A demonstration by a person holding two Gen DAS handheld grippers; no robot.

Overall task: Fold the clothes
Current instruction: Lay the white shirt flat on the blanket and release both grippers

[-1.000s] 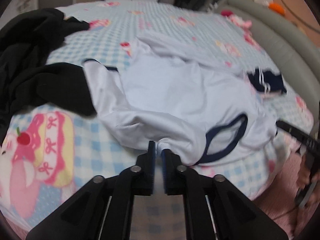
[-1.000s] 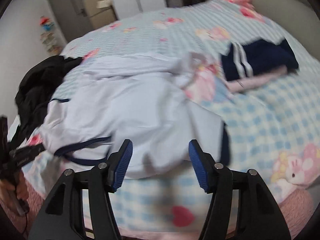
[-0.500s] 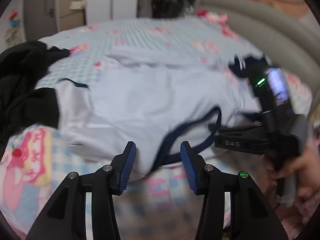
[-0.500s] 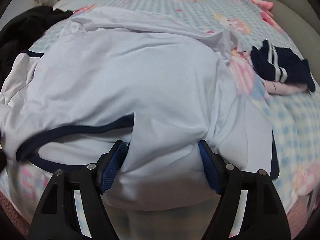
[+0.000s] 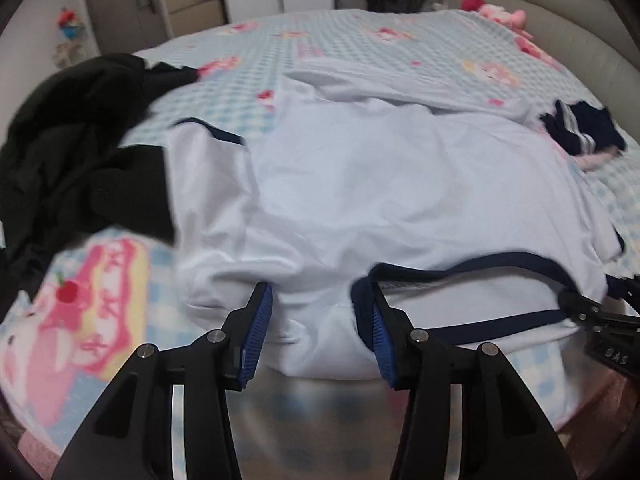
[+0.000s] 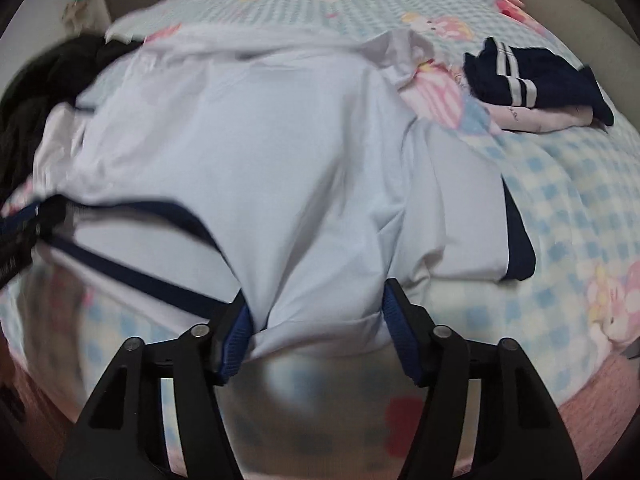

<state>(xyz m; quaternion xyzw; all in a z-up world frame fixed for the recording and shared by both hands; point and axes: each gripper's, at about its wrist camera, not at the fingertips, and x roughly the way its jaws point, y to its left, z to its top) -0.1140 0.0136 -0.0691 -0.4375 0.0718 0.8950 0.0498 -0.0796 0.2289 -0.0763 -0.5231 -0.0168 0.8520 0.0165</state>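
Note:
A pale blue-white T-shirt (image 5: 380, 184) with navy trim lies spread on the bed, its navy neckline (image 5: 472, 264) toward me. My left gripper (image 5: 318, 328) is open, its jaws astride the shirt's near shoulder edge left of the neckline. My right gripper (image 6: 314, 332) is open, its jaws astride the near shoulder edge of the shirt (image 6: 260, 152) right of the neckline (image 6: 132, 264). The right gripper's tip (image 5: 600, 320) shows at the right edge of the left wrist view.
A black garment pile (image 5: 72, 160) lies left of the shirt. A folded navy garment with white stripes (image 6: 532, 76) on a pink one lies to the right. The bed (image 5: 380, 48) has a blue checked sheet, a grey padded frame (image 5: 560, 36) behind.
My left gripper let go of the shirt's edge, opened, and shifted right to the shoulder by the neckline. My right gripper moved in close over the shirt's near edge, staying open.

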